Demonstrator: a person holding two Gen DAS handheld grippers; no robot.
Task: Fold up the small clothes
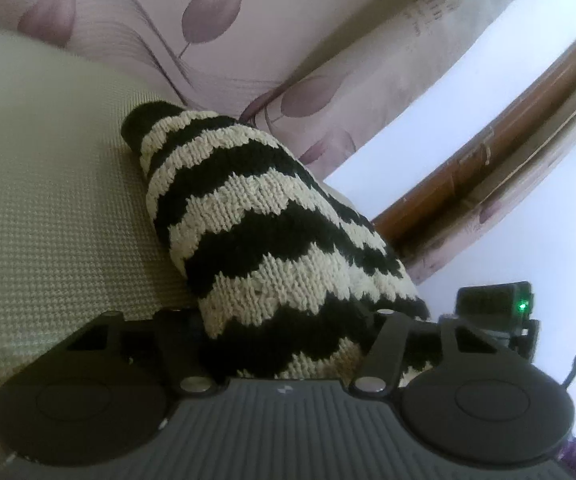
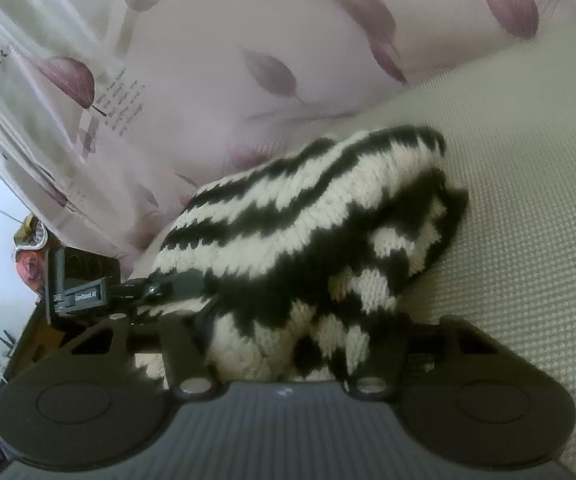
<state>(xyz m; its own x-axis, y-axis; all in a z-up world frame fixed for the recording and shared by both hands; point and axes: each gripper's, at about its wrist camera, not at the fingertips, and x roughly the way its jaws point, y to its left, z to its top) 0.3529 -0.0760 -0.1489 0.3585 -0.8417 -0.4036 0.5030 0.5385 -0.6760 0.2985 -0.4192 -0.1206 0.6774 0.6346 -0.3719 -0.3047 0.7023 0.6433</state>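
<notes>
A small black-and-cream zigzag knit garment (image 1: 256, 220) lies bunched on a cream woven surface (image 1: 48, 208). My left gripper (image 1: 284, 344) is shut on its near edge; the knit drapes over and hides the fingertips. In the right wrist view the same knit garment (image 2: 307, 240) is folded into a thick bundle, and my right gripper (image 2: 280, 344) is shut on its near end, fingertips buried in the fabric. The left gripper (image 2: 156, 292) shows at the left of the right wrist view, clamped on the knit. The right gripper's body (image 1: 495, 304) shows at the right of the left wrist view.
A pale curtain with purple leaves (image 1: 248, 20) hangs right behind the surface; it also fills the back of the right wrist view (image 2: 208, 60). A brown wooden frame (image 1: 487, 160) stands at the right. Clutter with a floral object (image 2: 28, 268) sits at the far left.
</notes>
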